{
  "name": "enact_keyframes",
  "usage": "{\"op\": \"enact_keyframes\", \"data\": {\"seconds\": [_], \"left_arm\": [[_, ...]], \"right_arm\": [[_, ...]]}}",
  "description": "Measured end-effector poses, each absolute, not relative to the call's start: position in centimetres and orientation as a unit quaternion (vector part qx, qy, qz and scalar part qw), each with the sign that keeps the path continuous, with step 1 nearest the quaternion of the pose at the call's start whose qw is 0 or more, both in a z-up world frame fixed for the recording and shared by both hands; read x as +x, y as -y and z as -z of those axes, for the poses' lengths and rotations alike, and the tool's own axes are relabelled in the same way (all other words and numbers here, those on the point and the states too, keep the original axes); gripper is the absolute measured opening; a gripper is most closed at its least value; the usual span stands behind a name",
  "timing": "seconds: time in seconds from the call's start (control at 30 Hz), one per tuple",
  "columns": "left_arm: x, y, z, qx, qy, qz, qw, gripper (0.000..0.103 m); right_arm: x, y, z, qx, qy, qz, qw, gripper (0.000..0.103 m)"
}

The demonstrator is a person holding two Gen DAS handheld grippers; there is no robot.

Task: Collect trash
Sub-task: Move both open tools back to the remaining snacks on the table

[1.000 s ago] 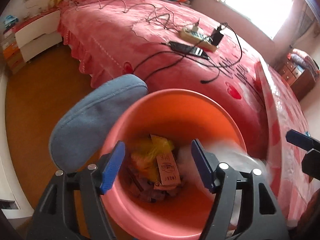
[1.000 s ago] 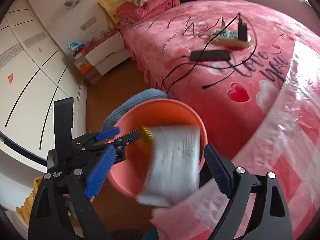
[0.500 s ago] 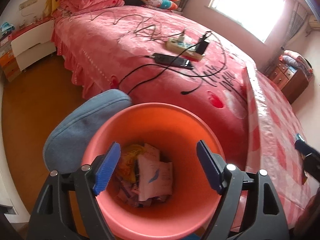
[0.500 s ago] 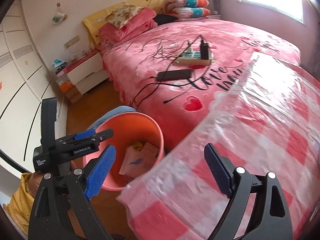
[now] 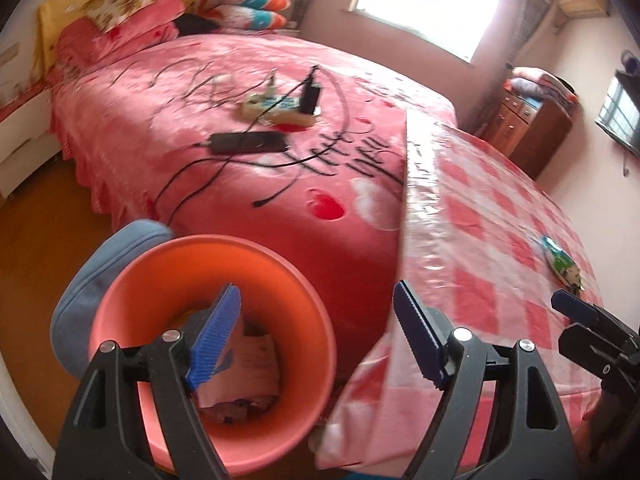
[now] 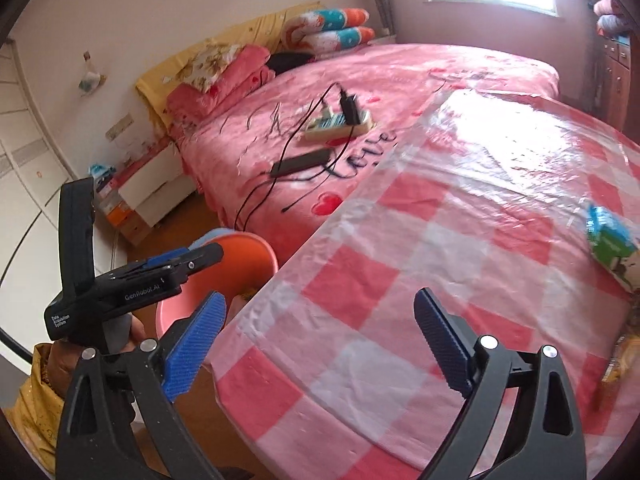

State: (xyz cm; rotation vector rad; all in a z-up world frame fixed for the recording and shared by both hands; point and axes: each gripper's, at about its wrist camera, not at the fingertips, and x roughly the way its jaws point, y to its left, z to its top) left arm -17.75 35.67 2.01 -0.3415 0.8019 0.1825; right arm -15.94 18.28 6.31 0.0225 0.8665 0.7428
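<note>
While its jaws are opening with nothing between them, the right gripper [image 6: 316,340] hangs over the bare checked worktop [image 6: 400,280], whose rounded edge falls away at lower left. The left gripper [image 5: 316,336], also wide and empty, straddles the rim of the orange bin [image 5: 280,264] holding paper scraps [image 5: 256,364], tight between worktop edge and bed [image 5: 200,128]. A green-and-blue wrapper [image 6: 612,240] lies at the right edge, long axis slanting from upper left to lower right.
</note>
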Motion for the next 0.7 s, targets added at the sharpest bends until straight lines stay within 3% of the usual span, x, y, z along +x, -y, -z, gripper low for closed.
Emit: {"op": "enact_keyframes", "data": {"seconds": [0.7], "left_arm": [[-14.4,-23.2,-3.8,-0.079,-0.411,-0.003,0.908,0.079]], "right_arm": [[-15.2,-6.2,-7.7,0.078,-0.361,-0.281,0.886,0.094]]}}
